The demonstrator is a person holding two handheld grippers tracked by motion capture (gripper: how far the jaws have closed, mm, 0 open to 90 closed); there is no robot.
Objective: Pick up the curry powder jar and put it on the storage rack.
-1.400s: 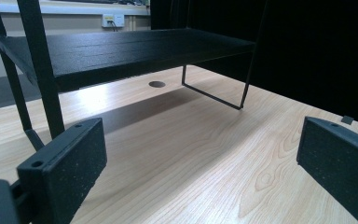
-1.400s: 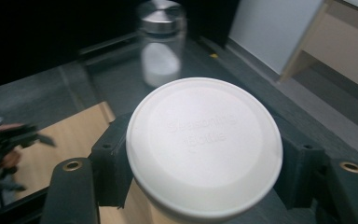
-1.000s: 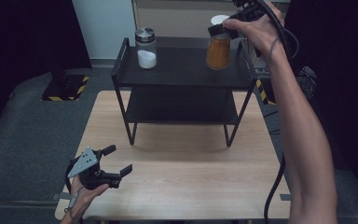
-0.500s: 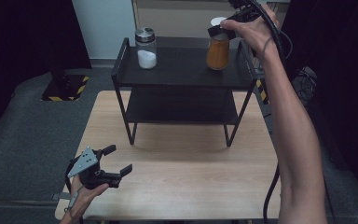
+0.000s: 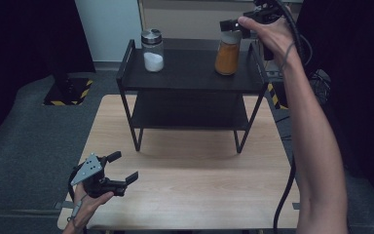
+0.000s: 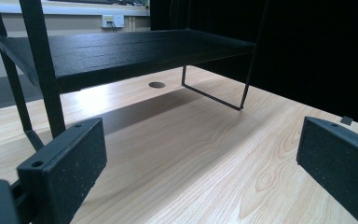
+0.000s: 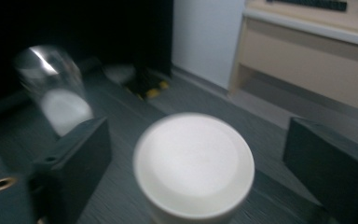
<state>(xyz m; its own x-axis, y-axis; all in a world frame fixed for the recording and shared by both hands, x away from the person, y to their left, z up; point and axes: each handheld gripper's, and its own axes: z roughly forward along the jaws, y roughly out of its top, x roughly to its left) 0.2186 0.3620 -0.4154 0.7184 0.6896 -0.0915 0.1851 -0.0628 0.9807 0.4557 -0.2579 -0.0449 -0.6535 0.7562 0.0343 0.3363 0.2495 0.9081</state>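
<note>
A glass jar of orange powder point(image 5: 227, 57) with a white lid point(image 7: 193, 165) stands at the right end of the black rack's top shelf point(image 5: 190, 78). My right gripper point(image 5: 230, 27) hovers just above it, pointing down. Its jaws have just been opening; they now stand open on either side of the lid with a gap on both sides point(image 7: 198, 158). A second jar holding white powder point(image 5: 153, 51), blurred in the right gripper view point(image 7: 58, 91), stands at the shelf's left end. My left gripper point(image 5: 125, 167) is held open and empty low over the table's front left corner point(image 6: 200, 163).
The two-tier black rack stands at the back of the wooden table point(image 5: 199, 195); its lower shelf point(image 6: 121, 51) holds nothing. A cable hangs from the right gripper along the forearm at the right. Grey floor surrounds the table.
The right hand has sunk a little with the orange jar, which now stands on the top shelf. The right jaws have come apart off its lid. The left gripper has stayed put.
</note>
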